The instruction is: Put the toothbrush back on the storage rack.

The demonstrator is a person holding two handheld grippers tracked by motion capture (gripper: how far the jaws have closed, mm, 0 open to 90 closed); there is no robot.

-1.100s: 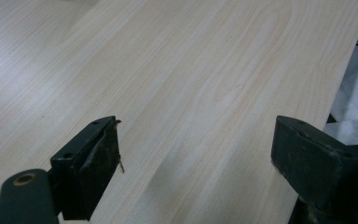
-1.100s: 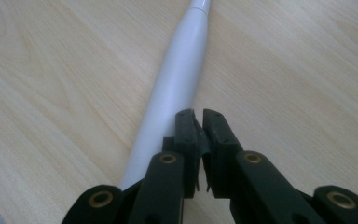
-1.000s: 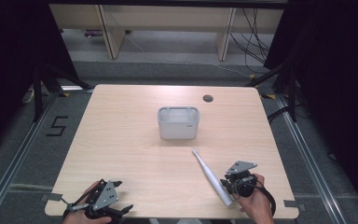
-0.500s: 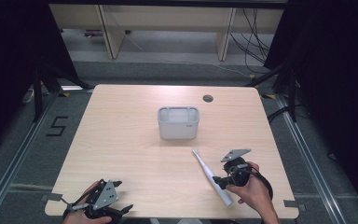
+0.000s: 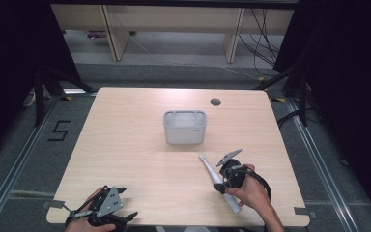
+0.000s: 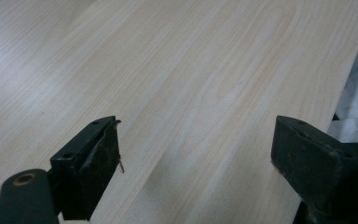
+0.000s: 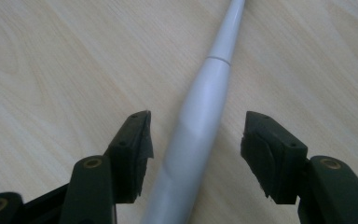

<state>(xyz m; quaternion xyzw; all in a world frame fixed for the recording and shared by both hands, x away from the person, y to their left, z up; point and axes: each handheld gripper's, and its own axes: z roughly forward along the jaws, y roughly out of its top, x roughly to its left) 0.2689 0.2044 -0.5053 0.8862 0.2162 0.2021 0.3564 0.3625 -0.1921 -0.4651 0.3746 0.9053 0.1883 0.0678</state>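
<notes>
A long white electric-toothbrush-like handle [image 5: 212,173] lies flat on the wooden table [image 5: 135,159], running from mid-table toward the front right. My right gripper [image 5: 221,182] hangs over its middle, open, with one jaw on each side of the white handle [image 7: 200,116] and not clamped on it. My left gripper [image 5: 125,203] rests at the table's front left corner, open, with bare wood [image 6: 191,93] between its jaws. A grey rectangular bin [image 5: 184,127] stands at the table's centre, beyond the handle's thin tip.
A small round cable hole [image 5: 215,102] sits near the table's far right. The table's right edge [image 6: 354,70] passes close to my left gripper's right jaw. Shelving and cables [image 5: 265,43] lie on the floor beyond the table.
My right gripper has moved forward and left from the front right, coming down over the white handle so that its jaws straddle it. The left gripper has stayed put.
</notes>
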